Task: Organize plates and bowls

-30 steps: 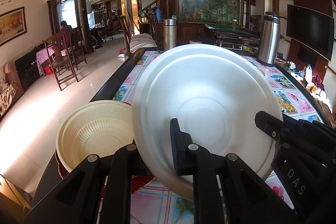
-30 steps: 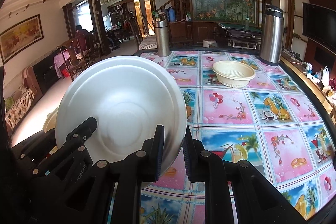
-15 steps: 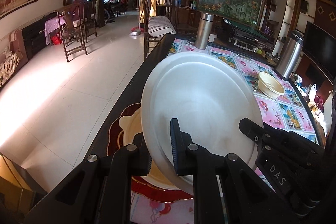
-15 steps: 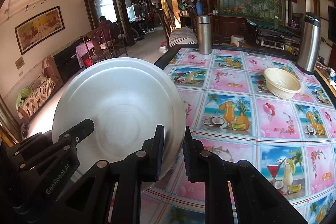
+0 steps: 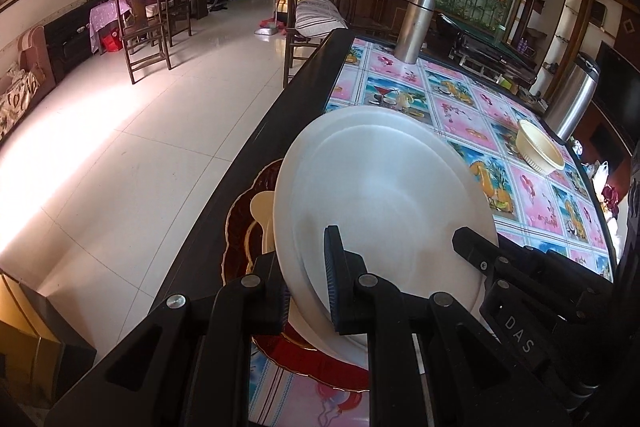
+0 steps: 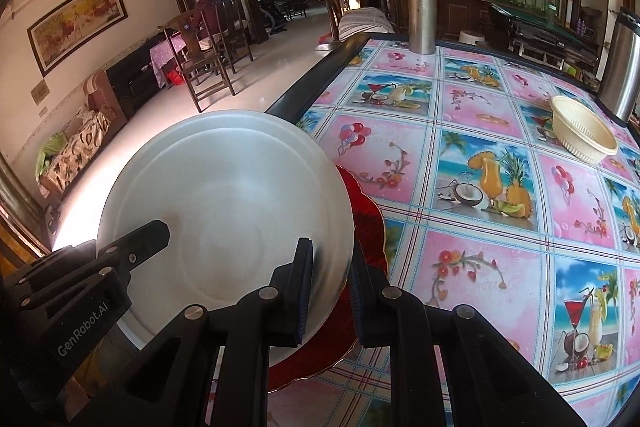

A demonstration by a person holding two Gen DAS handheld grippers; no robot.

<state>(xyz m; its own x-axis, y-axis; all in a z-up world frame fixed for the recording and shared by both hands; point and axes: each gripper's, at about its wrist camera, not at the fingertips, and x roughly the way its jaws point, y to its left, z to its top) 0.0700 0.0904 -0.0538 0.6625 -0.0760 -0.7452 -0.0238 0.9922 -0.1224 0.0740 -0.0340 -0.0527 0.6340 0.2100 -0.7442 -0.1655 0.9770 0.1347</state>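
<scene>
Left gripper (image 5: 306, 291) pinching near-left rim of white plate (image 5: 384, 211). Right gripper (image 6: 330, 291) pinching same plate (image 6: 224, 211) at right rim. Plate tilted, held over red plate (image 6: 366, 227) at table (image 5: 280, 115) edge. Cream bowl (image 5: 262, 223) on red plate (image 5: 240, 227), just left of left gripper, mostly hidden behind white plate. Second cream bowl (image 6: 582, 135) far ahead-right of right gripper, well apart. Steel flask (image 6: 421, 15) straight ahead at far edge. Taller flask (image 5: 572, 99) far right, near second bowl (image 5: 538, 151).
</scene>
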